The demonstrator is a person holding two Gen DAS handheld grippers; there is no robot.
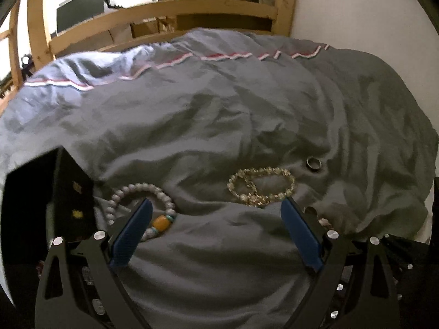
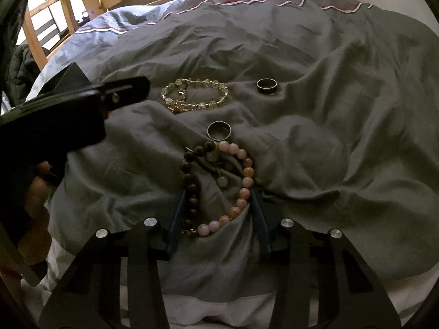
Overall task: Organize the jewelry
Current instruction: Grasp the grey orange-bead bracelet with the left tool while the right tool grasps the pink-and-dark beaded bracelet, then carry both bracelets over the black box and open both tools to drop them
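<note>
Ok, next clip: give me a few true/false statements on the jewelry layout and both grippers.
1. The jewelry lies on a grey duvet. True.
2. The right gripper is empty, its fingers either side of the pink and brown bead bracelet. True.
3. The left gripper is shut on the crystal bracelet. False: its jaws are wide open, the bracelet lying beyond them.
4. Only one ring is in view. False: a dark ring and a silver ring lie apart.
5. The white bead bracelet has an orange bead. True.

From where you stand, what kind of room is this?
Most likely a bedroom: a wrinkled grey duvet covers a bed with a pale wooden frame, and a clear-bead bracelet lies on it.
</note>
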